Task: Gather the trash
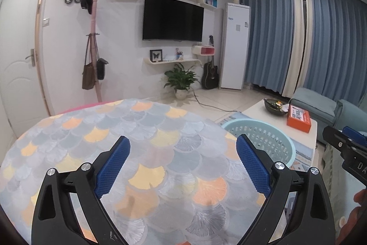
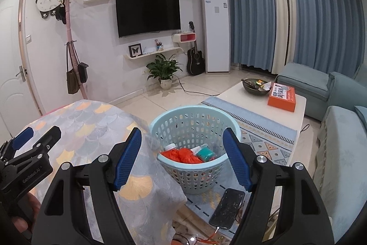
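A light blue plastic basket (image 2: 195, 167) stands on the floor rug beside the table; it also shows in the left wrist view (image 1: 263, 137). Inside lie an orange plastic bag (image 2: 181, 156), a teal packet (image 2: 206, 153) and a white-capped bottle (image 2: 170, 147). My right gripper (image 2: 182, 148) is open and empty, held above and in front of the basket. My left gripper (image 1: 183, 150) is open and empty over the table's patterned cloth (image 1: 128, 153). The left gripper shows at the left edge of the right wrist view (image 2: 34, 137).
A phone (image 2: 227, 208) on a cable lies on the rug in front of the basket. A white coffee table (image 2: 240, 95) holds a dark bowl (image 2: 254, 85) and an orange box (image 2: 281, 97). Blue sofas (image 2: 339, 130) stand at right. A potted plant (image 2: 164, 70) stands by the far wall.
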A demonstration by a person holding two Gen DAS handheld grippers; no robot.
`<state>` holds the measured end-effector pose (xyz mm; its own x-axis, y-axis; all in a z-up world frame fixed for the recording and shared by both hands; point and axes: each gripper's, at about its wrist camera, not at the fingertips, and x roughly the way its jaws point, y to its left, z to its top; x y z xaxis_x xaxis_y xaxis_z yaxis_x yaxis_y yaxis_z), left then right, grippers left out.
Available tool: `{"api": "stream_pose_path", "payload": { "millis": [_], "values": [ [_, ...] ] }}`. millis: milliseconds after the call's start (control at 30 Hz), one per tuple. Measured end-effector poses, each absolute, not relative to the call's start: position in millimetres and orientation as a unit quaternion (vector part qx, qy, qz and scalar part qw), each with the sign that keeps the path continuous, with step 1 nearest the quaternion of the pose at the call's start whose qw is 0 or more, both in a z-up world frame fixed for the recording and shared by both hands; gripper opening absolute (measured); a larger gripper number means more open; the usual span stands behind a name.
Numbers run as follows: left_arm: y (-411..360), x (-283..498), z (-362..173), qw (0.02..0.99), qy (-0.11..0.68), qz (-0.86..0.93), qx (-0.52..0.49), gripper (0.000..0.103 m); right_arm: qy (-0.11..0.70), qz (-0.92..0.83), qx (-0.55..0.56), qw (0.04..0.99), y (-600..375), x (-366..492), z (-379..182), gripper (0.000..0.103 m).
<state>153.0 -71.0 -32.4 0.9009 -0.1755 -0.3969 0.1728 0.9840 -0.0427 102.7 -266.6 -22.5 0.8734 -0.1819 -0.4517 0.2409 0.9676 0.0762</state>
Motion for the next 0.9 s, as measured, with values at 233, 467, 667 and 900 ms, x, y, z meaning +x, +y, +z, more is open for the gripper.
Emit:
{"api": "stream_pose_path", "payload": {
  "millis": [233,467,667,900],
  "values": [
    [-69.1,154.1,-32.9,0.975,0.205,-0.090,-0.007,0.091,0.224,-0.114,0.069,0.965,-267.9,101.2,-19.3,0.070],
    [-67.9,154.5,-34.0,0.974,0.207,-0.094,-0.011,0.092,0.225,-0.113,0.064,0.966,-266.8,100.3,-19.5,0.070],
    [-69.0,153.6,-34.1,0.974,0.207,-0.093,-0.011,0.092,0.225,-0.112,0.064,0.966,-267.1,100.1,-19.8,0.072],
    [-69.8,153.5,-33.9,0.974,0.206,-0.093,-0.011,0.092,0.225,-0.112,0.063,0.966,-267.2,100.1,-19.6,0.072]
  ]
}}
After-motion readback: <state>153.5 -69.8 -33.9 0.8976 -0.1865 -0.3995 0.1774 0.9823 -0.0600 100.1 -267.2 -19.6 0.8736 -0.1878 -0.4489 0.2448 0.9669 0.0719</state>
